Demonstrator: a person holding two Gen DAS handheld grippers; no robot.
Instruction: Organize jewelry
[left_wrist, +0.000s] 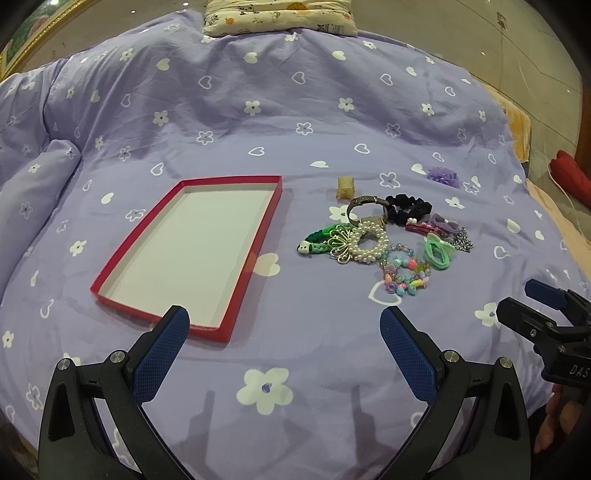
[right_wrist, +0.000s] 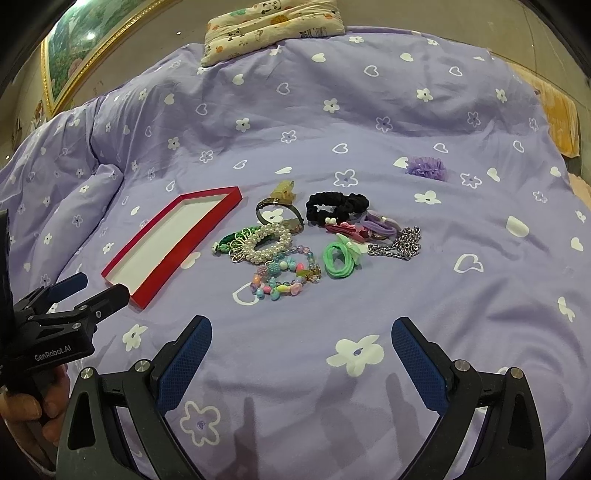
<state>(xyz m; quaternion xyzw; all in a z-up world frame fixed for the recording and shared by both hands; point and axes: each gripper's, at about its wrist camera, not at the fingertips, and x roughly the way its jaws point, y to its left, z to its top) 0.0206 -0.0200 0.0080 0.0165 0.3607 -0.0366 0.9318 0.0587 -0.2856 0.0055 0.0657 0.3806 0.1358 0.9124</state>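
With both grippers, left (left_wrist: 284, 321) and right (right_wrist: 301, 332), wide open and empty, take first the bead bracelet (right_wrist: 284, 277), nearest, then carry it to the tray (left_wrist: 192, 254).

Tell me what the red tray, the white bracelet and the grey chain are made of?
The red tray looks like cardboard: thin, matte walls and a plain white floor. The white bracelet seems to be glossy pearl-like beads, probably plastic. The grey chain looks like metal, with shiny silvery links.
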